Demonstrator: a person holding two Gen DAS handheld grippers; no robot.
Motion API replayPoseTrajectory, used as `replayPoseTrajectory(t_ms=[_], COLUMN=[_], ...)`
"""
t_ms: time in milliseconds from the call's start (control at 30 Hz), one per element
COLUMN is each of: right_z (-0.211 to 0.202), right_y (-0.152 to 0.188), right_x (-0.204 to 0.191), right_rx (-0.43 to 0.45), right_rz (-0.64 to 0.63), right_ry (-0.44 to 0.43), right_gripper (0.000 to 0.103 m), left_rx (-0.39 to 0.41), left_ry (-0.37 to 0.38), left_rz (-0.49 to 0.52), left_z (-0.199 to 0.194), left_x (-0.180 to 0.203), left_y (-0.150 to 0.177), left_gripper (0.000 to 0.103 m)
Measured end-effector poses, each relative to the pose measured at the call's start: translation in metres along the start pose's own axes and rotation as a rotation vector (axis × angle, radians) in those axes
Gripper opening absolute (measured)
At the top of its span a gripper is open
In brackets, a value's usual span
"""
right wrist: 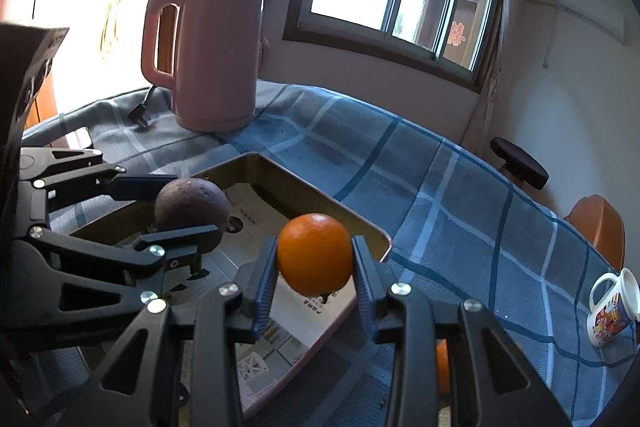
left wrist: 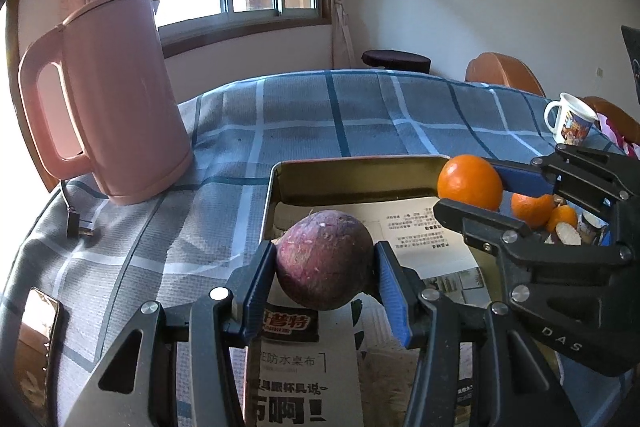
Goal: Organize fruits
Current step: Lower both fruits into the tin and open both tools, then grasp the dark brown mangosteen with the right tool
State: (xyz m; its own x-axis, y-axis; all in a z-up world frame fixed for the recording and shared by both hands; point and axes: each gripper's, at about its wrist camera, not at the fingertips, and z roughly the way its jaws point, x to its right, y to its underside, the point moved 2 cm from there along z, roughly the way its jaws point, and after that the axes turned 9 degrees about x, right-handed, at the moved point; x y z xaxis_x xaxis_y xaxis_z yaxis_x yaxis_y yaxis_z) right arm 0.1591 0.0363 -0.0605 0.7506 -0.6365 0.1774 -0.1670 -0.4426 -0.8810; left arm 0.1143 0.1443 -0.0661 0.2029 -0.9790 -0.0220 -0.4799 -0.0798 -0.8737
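Observation:
My left gripper (left wrist: pixel 325 263) is shut on a purple sweet potato (left wrist: pixel 325 259) and holds it above a gold metal tray (left wrist: pixel 352 163) lined with printed paper. The sweet potato (right wrist: pixel 191 202) and the left gripper (right wrist: pixel 176 205) also show in the right wrist view. My right gripper (right wrist: pixel 315 259) is shut on an orange (right wrist: pixel 315 253) above the tray's right corner (right wrist: pixel 380 239). In the left wrist view the same orange (left wrist: pixel 470 182) sits in the right gripper (left wrist: pixel 472 187). Two more oranges (left wrist: pixel 532 209) and sweet potato pieces (left wrist: pixel 566 233) lie right of the tray.
A pink electric kettle (left wrist: pixel 108 99) stands at the left on the blue checked tablecloth (left wrist: pixel 360 115), its plug (left wrist: pixel 78 225) beside it. A phone (left wrist: pixel 36 343) lies at the near left edge. A printed white mug (left wrist: pixel 570 125) stands at the right. Chairs and a stool (left wrist: pixel 396 61) stand beyond the table.

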Motion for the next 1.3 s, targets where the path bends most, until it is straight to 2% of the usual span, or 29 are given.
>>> replayPoseTrajectory(t_ms=[567, 733, 867, 1033, 1167, 1300], right_z=[0.005, 0.0, -0.007, -0.024, -0.048, -0.082], right_y=[0.004, 0.002, 0.002, 0.003, 0.009, 0.028], right_x=[0.003, 0.007, 0.007, 0.01, 0.022, 0.05], right_rx=[-0.028, -0.007, 0.005, 0.028, 0.043, 0.042], right_rz=[0.036, 0.055, 0.06, 0.067, 0.072, 0.104], right_ry=[-0.015, -0.013, -0.008, 0.007, 0.051, 0.143], right_gripper=[0.039, 0.053, 0.058, 0.067, 0.068, 0.075], left_rx=[-0.004, 0.014, 0.029, 0.077, 0.117, 0.137], left_ry=[-0.02, -0.028, -0.04, -0.035, 0.0, 0.044], left_rz=[0.025, 0.028, 0.029, 0.001, 0.0, 0.021], left_z=[0.001, -0.003, -0.008, -0.025, -0.042, -0.053], left_x=[0.001, 0.0, 0.002, 0.001, 0.014, 0.038], left_y=[0.0, 0.0, -0.001, -0.002, -0.003, -0.002], left_gripper=[0.052, 0.053, 0.054, 0.071, 0.073, 0.073])
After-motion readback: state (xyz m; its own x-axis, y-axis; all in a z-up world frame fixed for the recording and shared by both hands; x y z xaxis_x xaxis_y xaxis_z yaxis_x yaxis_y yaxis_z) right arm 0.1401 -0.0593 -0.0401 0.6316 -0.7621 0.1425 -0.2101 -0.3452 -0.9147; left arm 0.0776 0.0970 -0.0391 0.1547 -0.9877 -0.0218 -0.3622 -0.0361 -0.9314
